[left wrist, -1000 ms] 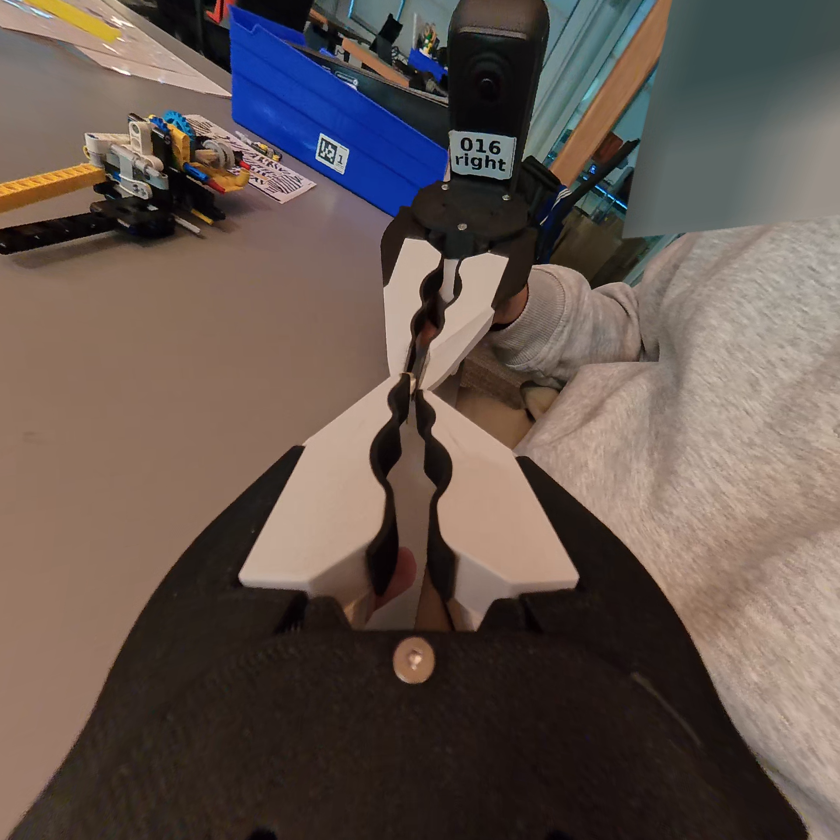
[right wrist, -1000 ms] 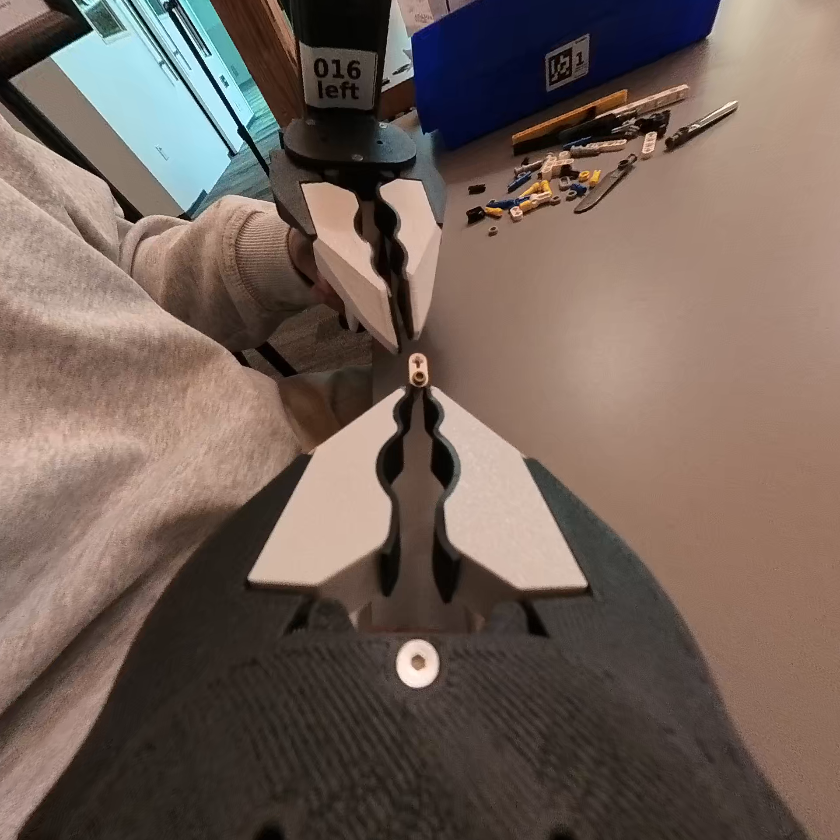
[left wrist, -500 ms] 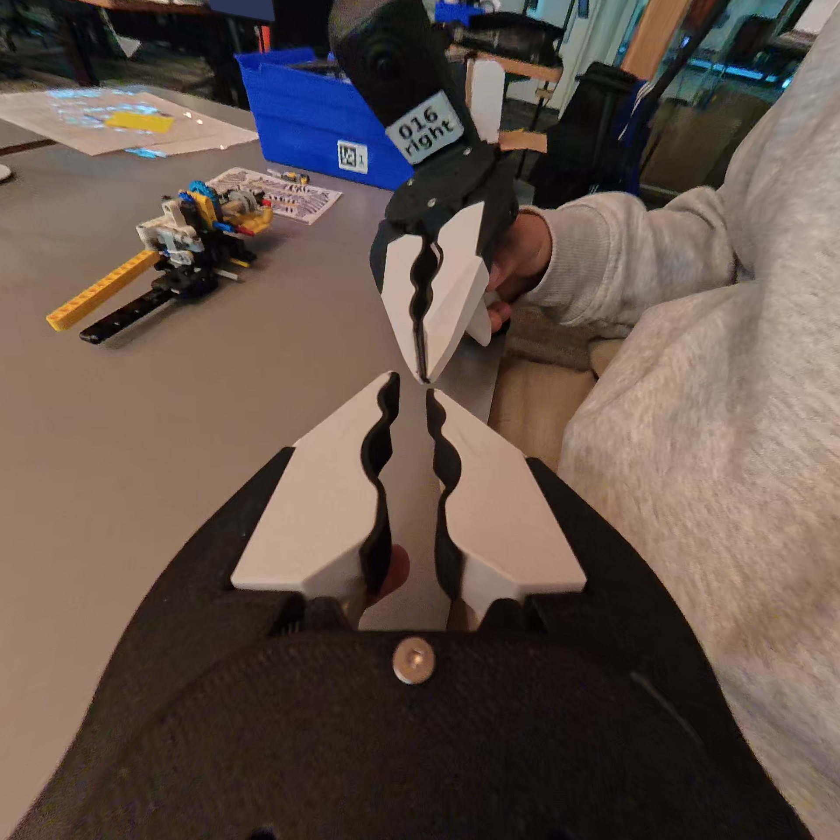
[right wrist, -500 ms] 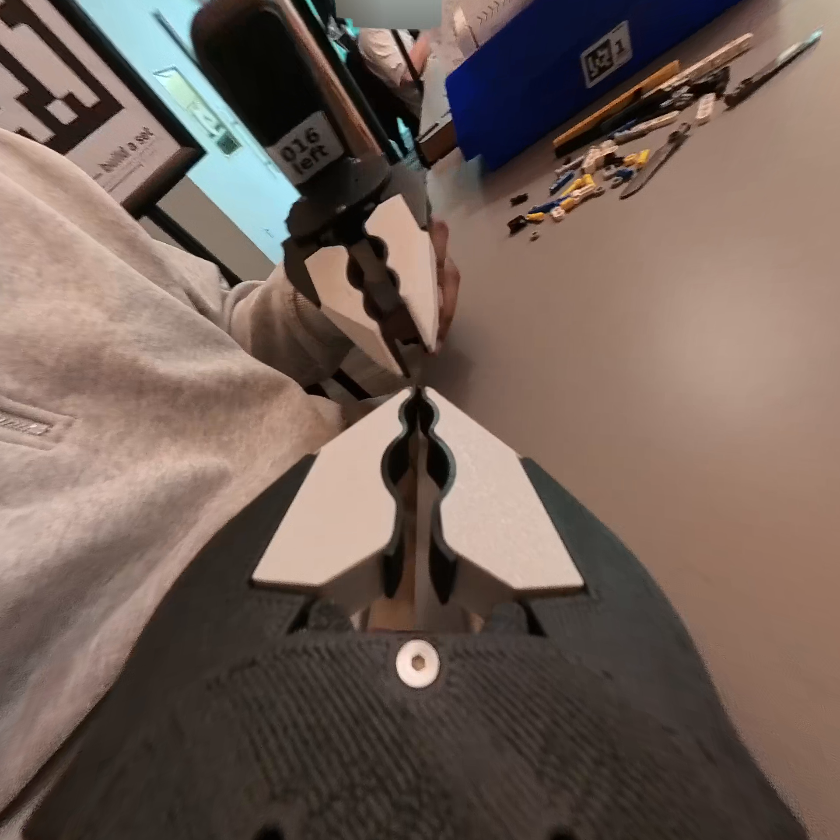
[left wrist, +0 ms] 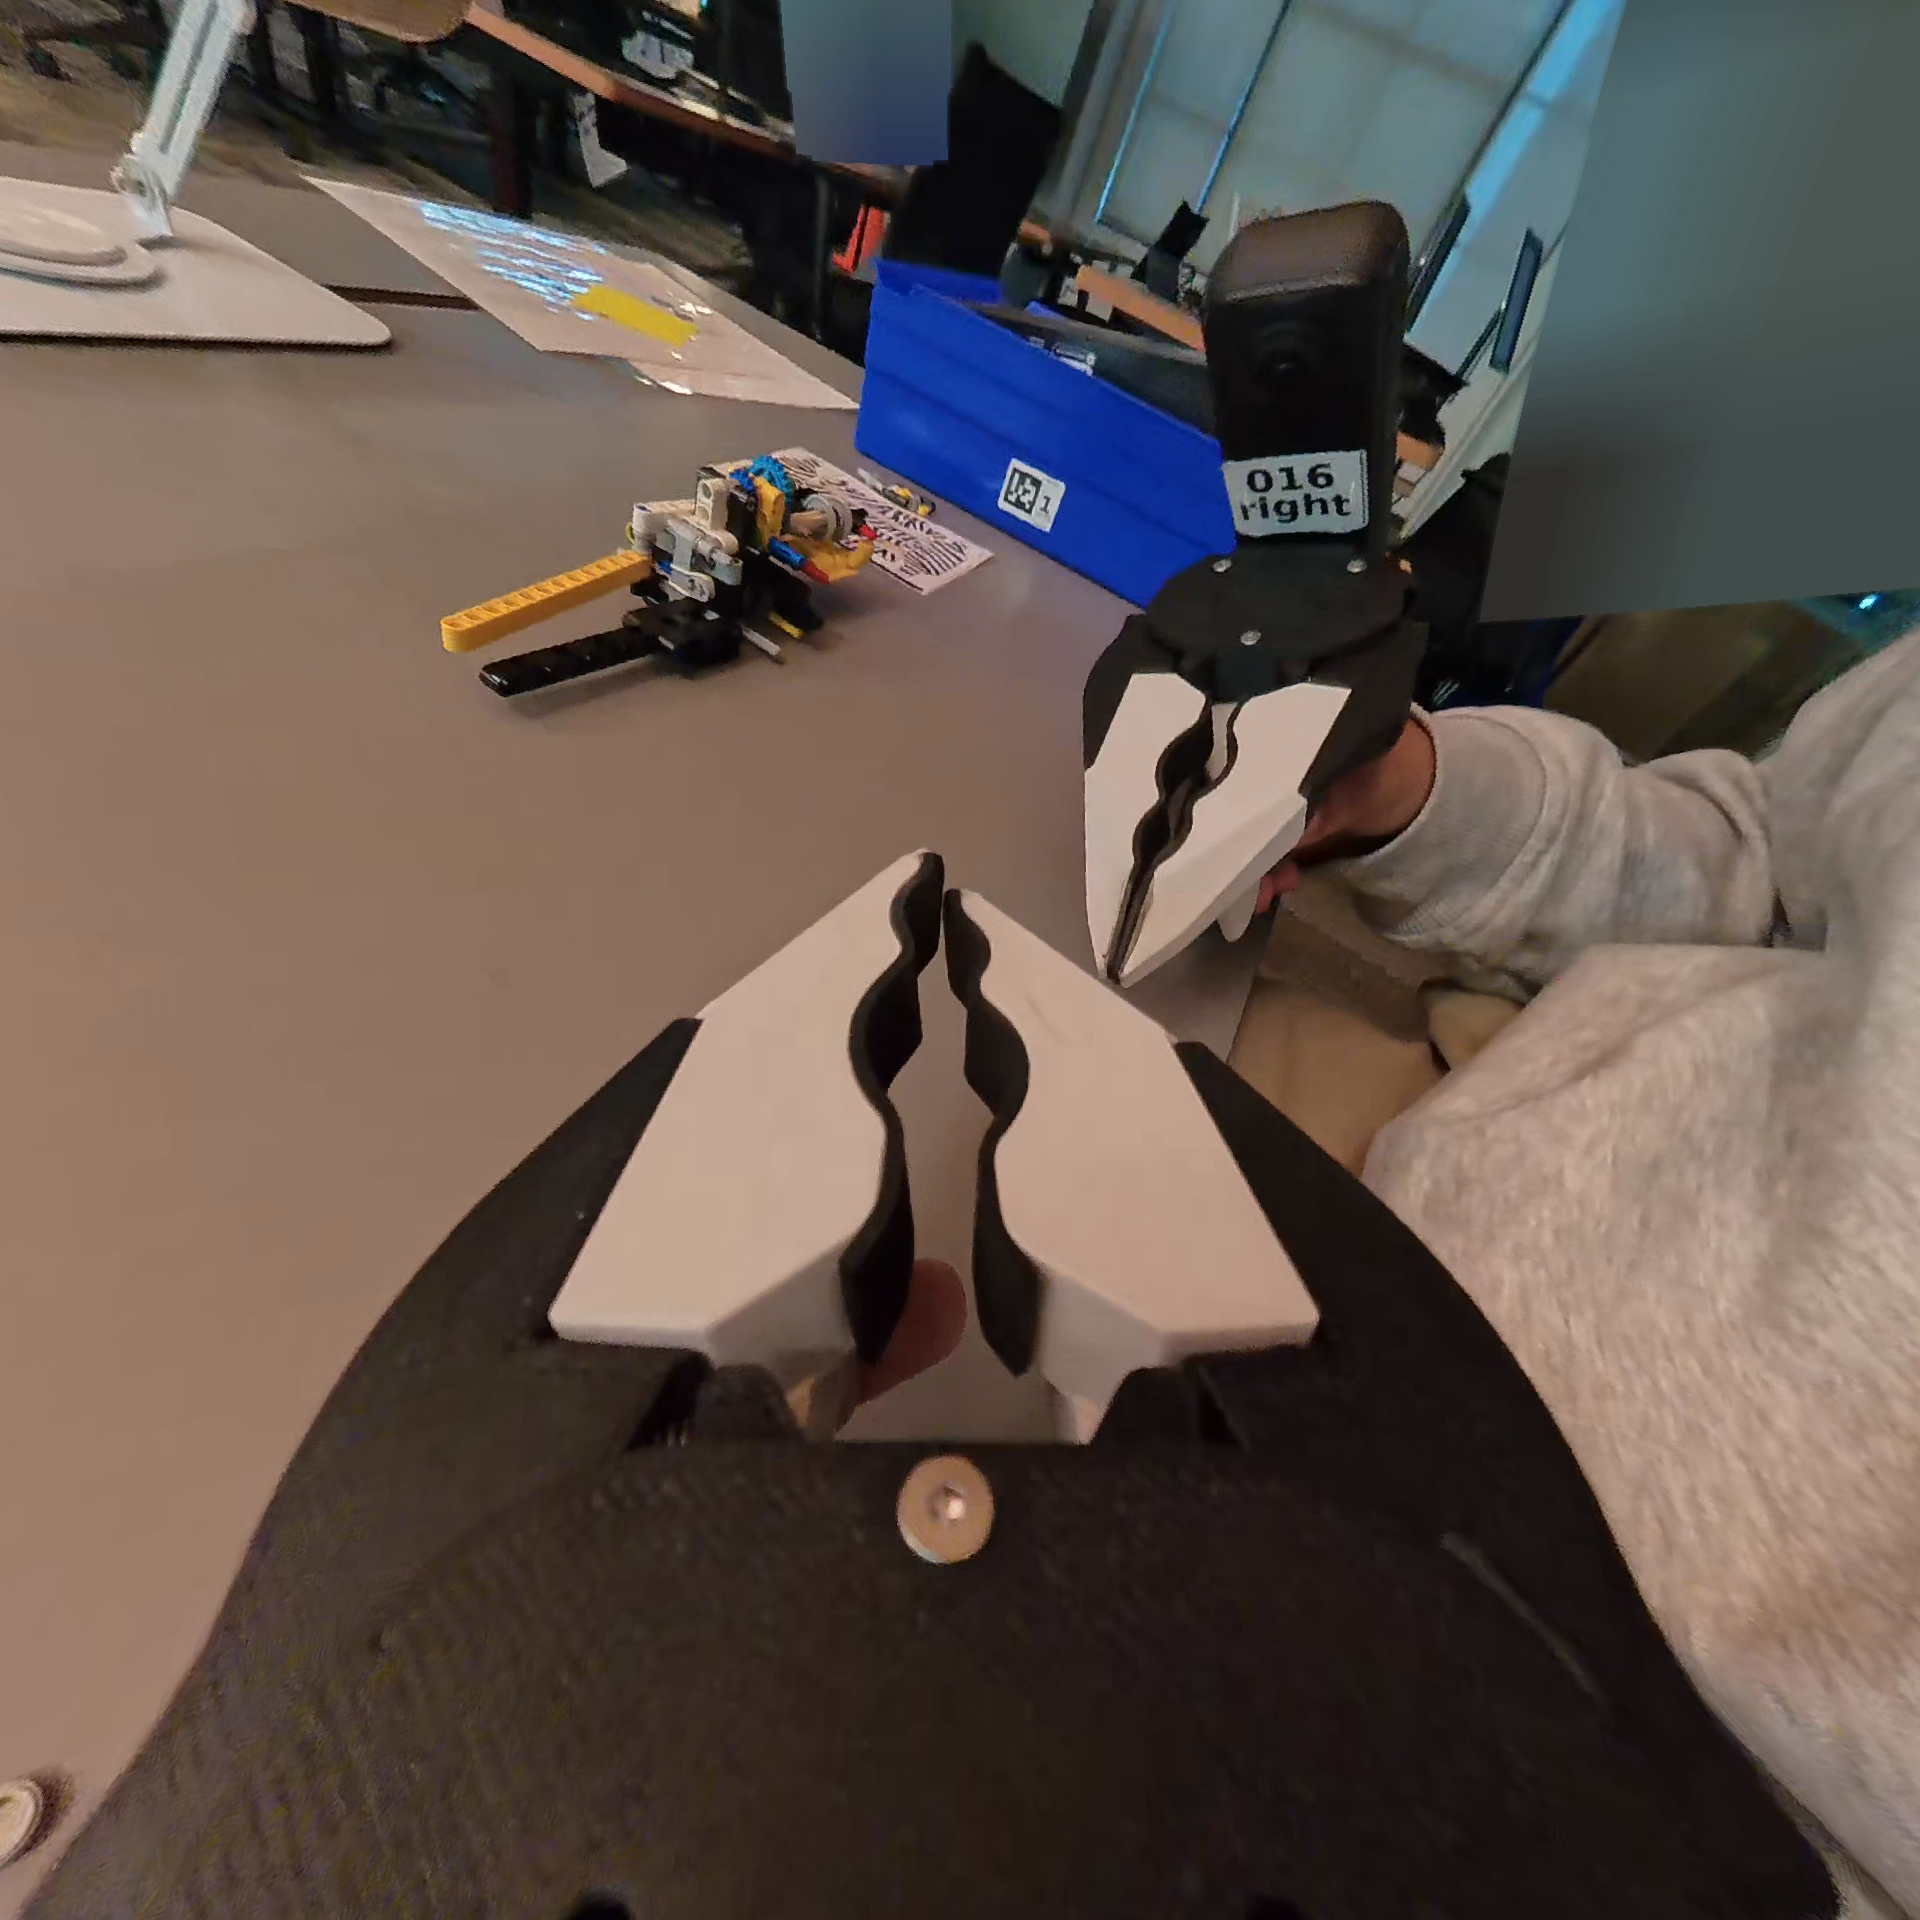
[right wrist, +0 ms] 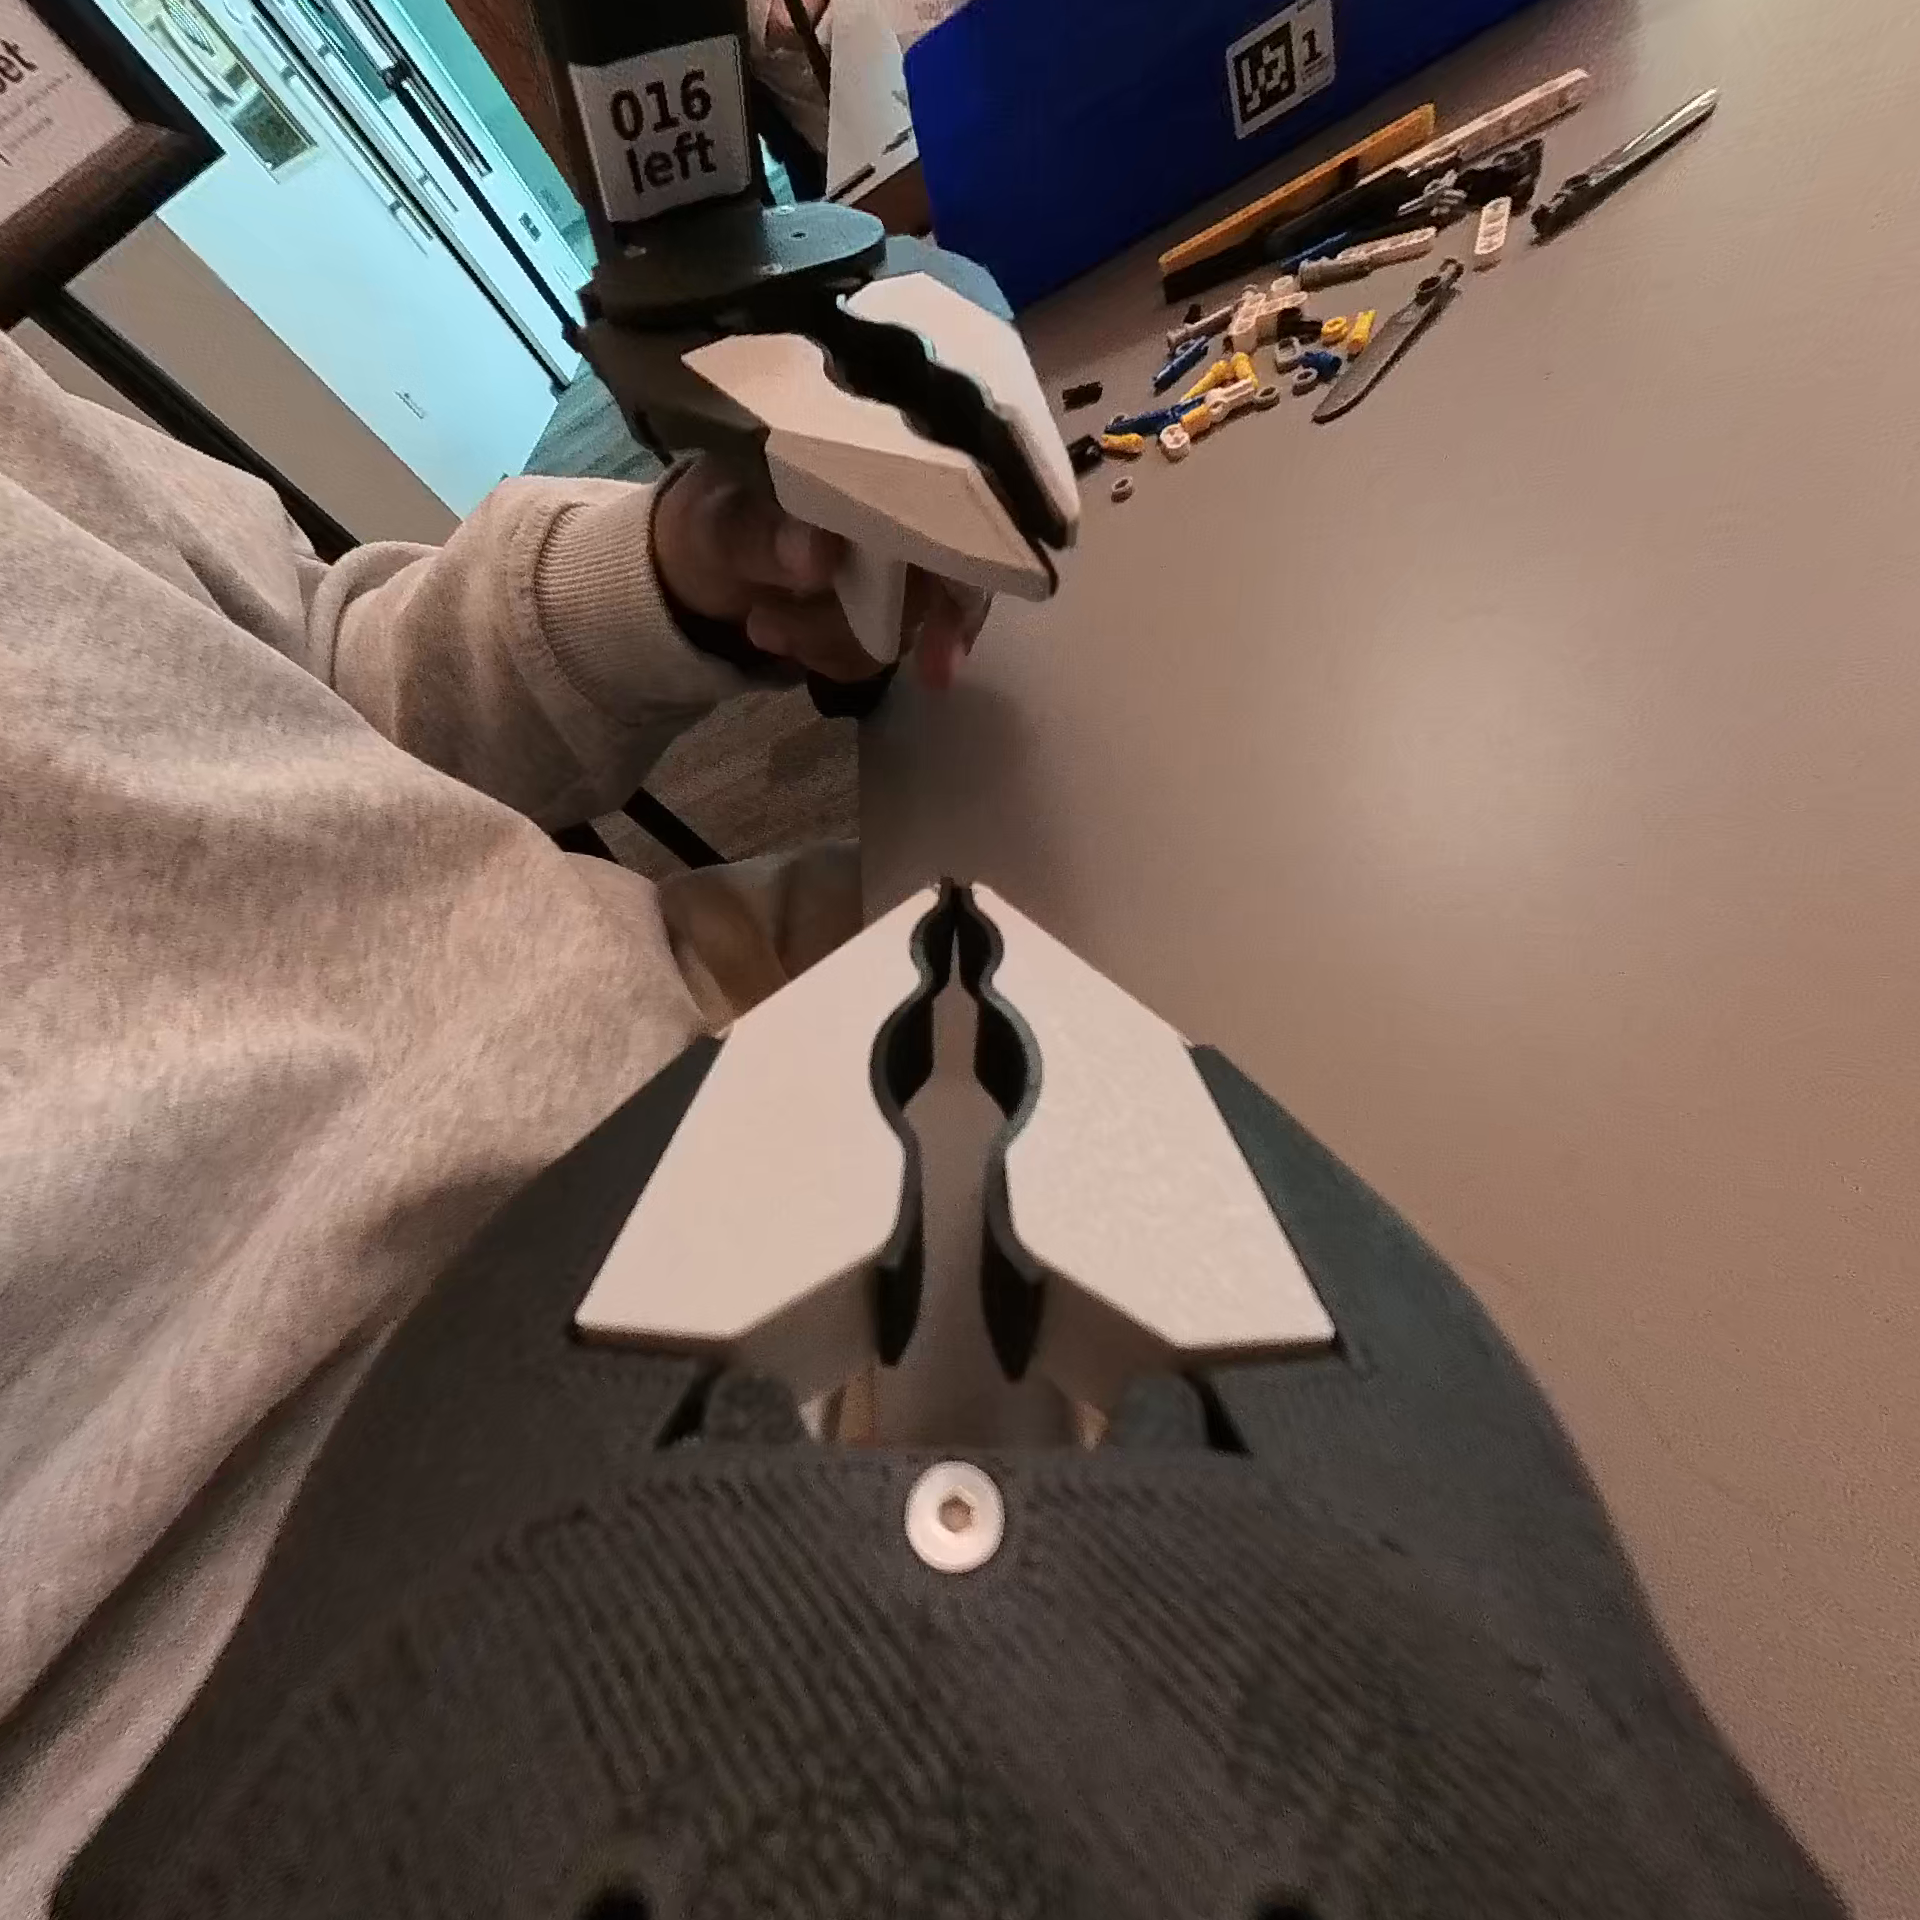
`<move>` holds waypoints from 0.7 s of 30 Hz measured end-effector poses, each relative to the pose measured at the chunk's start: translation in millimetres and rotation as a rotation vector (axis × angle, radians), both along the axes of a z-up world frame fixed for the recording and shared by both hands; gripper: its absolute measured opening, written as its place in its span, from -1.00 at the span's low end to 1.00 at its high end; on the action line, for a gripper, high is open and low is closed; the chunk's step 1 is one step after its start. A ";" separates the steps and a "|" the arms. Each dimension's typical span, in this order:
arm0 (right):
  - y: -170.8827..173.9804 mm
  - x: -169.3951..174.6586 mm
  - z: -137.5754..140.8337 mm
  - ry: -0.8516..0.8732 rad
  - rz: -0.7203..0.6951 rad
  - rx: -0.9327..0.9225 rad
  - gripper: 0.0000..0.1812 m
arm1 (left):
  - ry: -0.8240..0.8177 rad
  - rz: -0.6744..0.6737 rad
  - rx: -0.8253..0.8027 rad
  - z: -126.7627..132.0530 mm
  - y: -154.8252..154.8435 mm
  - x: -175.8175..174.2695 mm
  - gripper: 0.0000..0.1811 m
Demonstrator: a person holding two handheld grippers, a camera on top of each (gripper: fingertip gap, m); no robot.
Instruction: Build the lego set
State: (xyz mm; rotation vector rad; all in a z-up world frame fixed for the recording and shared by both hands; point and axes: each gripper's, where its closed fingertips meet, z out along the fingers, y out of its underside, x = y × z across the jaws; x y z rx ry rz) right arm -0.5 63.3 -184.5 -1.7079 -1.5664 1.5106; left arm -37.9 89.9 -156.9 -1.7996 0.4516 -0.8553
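Observation:
A part-built lego model with a yellow beam and a black beam sits on the grey table. A pile of loose lego parts lies farther off in the right wrist view. My left gripper is shut with nothing showing between its tips; it also shows in the right wrist view. My right gripper is shut, and no piece shows at its tips; it also shows in the left wrist view. Both hover near the table's front edge, apart from each other.
A blue bin stands behind the model, with a printed sheet beside it. It also shows in the right wrist view, with long beams in front. Papers and a white lamp base lie far left. A grey sleeve is close by. There is about 6 centimetres between the tips of the two grippers. Between my left fingertips and the part-built lego model there is roughly 20 centimetres.
The two grippers have drawn apart from tip to tip. The left gripper opened, then closed again and turned toward the table. The small tan piece at the right tips no longer shows.

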 end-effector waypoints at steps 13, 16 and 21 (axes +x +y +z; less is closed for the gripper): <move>-1.0 14.9 5.9 0.039 -0.069 0.062 -1.00 | -0.058 0.039 0.066 9.5 -21.4 -0.3 -1.00; -21.0 28.6 9.8 0.065 -0.052 0.064 -1.00 | -0.070 0.057 0.072 10.6 -40.6 4.5 -1.00; -64.1 51.8 1.2 0.034 -0.004 0.114 -0.97 | -0.075 0.075 0.101 17.1 -73.6 19.2 -1.00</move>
